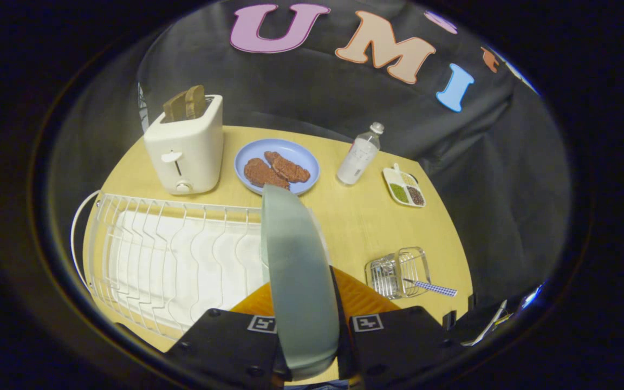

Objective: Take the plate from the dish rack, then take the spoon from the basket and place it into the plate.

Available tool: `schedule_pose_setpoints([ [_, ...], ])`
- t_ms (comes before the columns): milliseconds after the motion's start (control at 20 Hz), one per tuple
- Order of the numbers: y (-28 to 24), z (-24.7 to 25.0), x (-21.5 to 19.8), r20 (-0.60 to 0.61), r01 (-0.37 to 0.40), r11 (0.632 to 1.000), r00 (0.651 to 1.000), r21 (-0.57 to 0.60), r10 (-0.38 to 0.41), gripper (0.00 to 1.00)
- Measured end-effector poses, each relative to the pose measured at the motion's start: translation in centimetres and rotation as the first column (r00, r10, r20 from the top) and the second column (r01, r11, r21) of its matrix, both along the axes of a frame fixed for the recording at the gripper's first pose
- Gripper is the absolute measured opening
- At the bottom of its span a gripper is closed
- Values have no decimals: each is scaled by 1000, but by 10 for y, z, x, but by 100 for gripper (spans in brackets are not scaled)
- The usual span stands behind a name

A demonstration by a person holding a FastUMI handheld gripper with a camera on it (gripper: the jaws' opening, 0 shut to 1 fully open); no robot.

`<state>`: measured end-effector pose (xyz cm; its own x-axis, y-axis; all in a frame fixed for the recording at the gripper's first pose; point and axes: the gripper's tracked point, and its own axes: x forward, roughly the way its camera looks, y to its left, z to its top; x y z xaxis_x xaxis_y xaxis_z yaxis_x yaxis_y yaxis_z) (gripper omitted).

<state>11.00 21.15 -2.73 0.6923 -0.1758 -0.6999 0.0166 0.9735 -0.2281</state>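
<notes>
Gripper view: pale green plate (298, 281) clamped edge-on between both fingers of the gripper (306, 325), standing upright and lifted clear of the white wire dish rack (176, 254). Held by the rim, most likely because the rack stores plates on edge, so a pinch across the thin wall is the only way in. Looks smooth and matte, round, with a shallow raised lip; probably light plastic or melamine, apt to slip if tilted.

Rack built of thin bent wire in wavy slots, with a white drip tray beneath, sitting on the pale wood table (366, 216). Small chrome wire basket (398, 271) beyond the fingers, lying beside the rack, with the spoon (431, 287) poking out of it, patterned handle outward, presumably left that way for an easy grab.

Farther back: cream toaster (184, 146) with bread, blue plate (277, 165) of brown patties, clear bottle (359, 156), small divided dish (404, 187).

Plate still to be set flat; spoon untouched.
</notes>
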Motion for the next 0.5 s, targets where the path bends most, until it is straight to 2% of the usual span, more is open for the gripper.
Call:
schedule_pose_setpoints([
  [250,-12,31,-2,65,21,998,998,-52,-18,34],
  [500,-28,75,-15,157,58,997,986,-43,-50,34],
])
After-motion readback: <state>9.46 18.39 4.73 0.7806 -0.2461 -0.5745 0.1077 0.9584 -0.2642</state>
